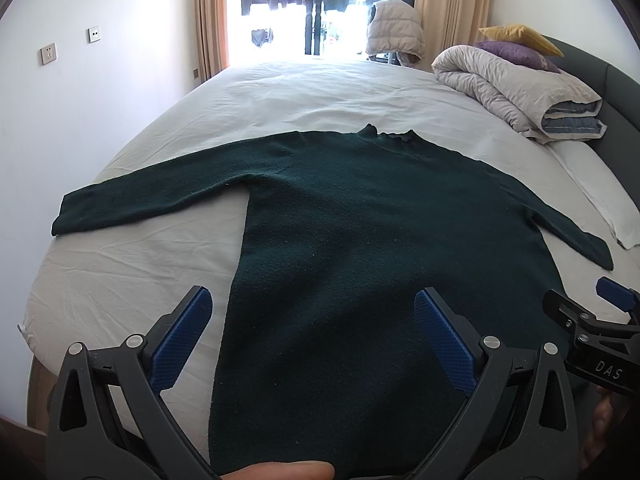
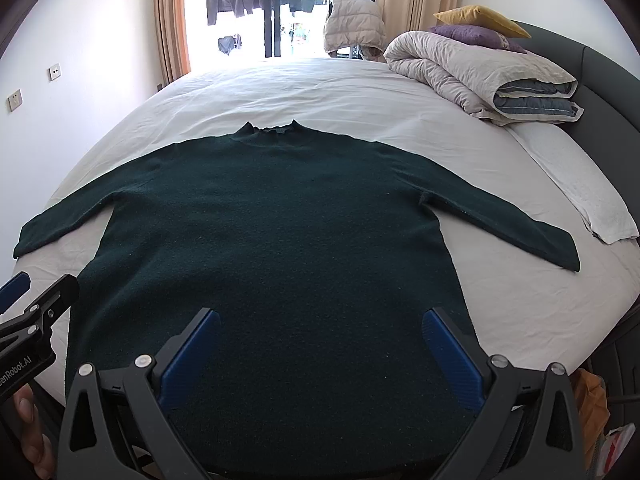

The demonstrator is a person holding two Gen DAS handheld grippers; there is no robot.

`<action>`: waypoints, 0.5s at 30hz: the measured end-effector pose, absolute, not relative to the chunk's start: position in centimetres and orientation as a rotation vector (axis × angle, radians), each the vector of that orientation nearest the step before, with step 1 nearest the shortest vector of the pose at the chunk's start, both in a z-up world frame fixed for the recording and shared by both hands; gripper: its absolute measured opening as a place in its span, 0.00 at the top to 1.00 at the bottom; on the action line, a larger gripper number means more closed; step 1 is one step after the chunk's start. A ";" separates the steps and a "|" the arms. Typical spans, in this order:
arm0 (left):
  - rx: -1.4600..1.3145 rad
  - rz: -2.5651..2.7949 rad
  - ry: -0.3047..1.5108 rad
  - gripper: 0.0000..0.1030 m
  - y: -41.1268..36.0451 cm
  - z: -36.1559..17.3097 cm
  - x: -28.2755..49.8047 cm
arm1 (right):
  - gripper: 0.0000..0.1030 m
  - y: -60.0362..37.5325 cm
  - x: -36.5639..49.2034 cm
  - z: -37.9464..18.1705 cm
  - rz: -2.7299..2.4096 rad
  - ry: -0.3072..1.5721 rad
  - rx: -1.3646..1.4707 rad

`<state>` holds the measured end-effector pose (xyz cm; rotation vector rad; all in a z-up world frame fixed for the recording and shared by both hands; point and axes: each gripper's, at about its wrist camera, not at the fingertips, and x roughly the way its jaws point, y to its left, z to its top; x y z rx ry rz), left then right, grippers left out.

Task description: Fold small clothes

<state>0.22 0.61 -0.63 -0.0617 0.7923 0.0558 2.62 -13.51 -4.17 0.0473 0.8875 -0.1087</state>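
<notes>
Nearest the left wrist camera, the left gripper [image 1: 312, 304] hangs over the hem end of a dark green sweater [image 1: 360, 240], its blue-padded fingers [image 1: 182, 340] spread wide and released, nothing between them; one finger sits over the white sheet and the other over the knit. At the right edge of that view part of the right gripper [image 1: 612, 300] shows. In the right wrist view, the right gripper [image 2: 320, 320] likewise has its fingers [image 2: 452, 356] released and wide apart above the lower body of the sweater [image 2: 280, 240], with the left gripper [image 2: 36, 296] at the left edge. The sweater lies flat on the bed [image 2: 360, 92], hem toward the cameras, collar pointing away, both sleeves stretched out to the sides. Farther back on the right, a folded duvet [image 2: 480, 76] rests near the headboard with a purple pillow [image 2: 476, 36] and a yellow pillow [image 2: 480, 16] on top. Beyond the bed, a pale puffy jacket [image 2: 354, 20] stands before the bright window [image 2: 280, 8] between beige curtains [image 2: 172, 12].
</notes>
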 end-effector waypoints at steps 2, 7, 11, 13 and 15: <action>-0.062 0.055 0.792 0.00 0.6 -0.6 0.2 | 0.00 -13.5 2.6 -4.2 -0.108 0.888 0.046; -0.079 0.055 0.790 0.00 0.8 -0.5 0.2 | 0.00 -13.3 2.8 -4.2 -0.106 0.890 0.040; -0.105 0.051 0.790 0.00 1.3 -0.5 0.3 | 0.00 -12.9 3.1 -3.9 -0.102 0.894 0.029; -0.140 0.039 0.790 0.00 2.1 -0.5 0.5 | 0.00 -12.9 3.2 -3.8 -0.100 0.892 0.024; -0.180 0.025 0.784 0.00 3.2 -0.5 0.9 | 0.00 -12.7 3.7 -3.7 -0.097 0.892 0.020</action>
